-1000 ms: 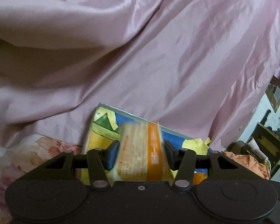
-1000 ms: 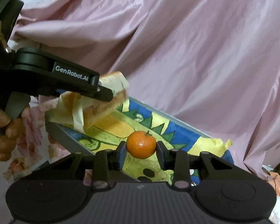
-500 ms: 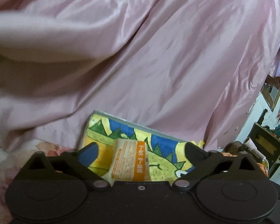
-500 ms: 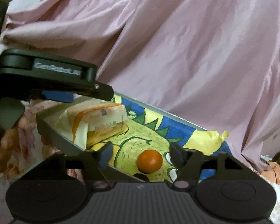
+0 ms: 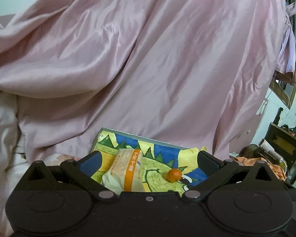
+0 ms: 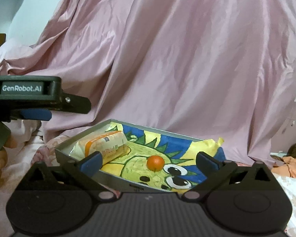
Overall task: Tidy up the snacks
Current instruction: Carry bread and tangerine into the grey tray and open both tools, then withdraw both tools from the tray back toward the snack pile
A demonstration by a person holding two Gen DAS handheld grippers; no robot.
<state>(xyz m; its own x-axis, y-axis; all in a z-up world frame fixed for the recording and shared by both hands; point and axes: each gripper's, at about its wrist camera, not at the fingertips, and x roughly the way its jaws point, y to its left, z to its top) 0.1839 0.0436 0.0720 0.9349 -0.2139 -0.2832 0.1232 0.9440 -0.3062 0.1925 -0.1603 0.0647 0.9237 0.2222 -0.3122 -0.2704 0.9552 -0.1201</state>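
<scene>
A shallow grey tray (image 6: 65, 154) with a yellow, green and blue cartoon lining lies on the bed; it also shows in the left wrist view (image 5: 140, 137). A cream snack packet with an orange band (image 6: 103, 143) lies in its left end, also in the left wrist view (image 5: 126, 170). A small orange (image 6: 155, 163) sits near the tray's middle, also in the left wrist view (image 5: 173, 175). My left gripper (image 5: 149, 164) is open and empty above and behind the packet; it shows at the left of the right wrist view (image 6: 55, 108). My right gripper (image 6: 149, 161) is open and empty, short of the orange.
A large pink satin sheet (image 6: 167, 59) hangs behind the tray. A floral bedcover (image 6: 294, 193) lies under it. Orange cloth (image 6: 292, 165) and cluttered dark furniture (image 5: 286, 148) stand at the right.
Both grippers opened and let go: the packet and the orange now lie in the tray. Both grippers have since drawn back and up from it.
</scene>
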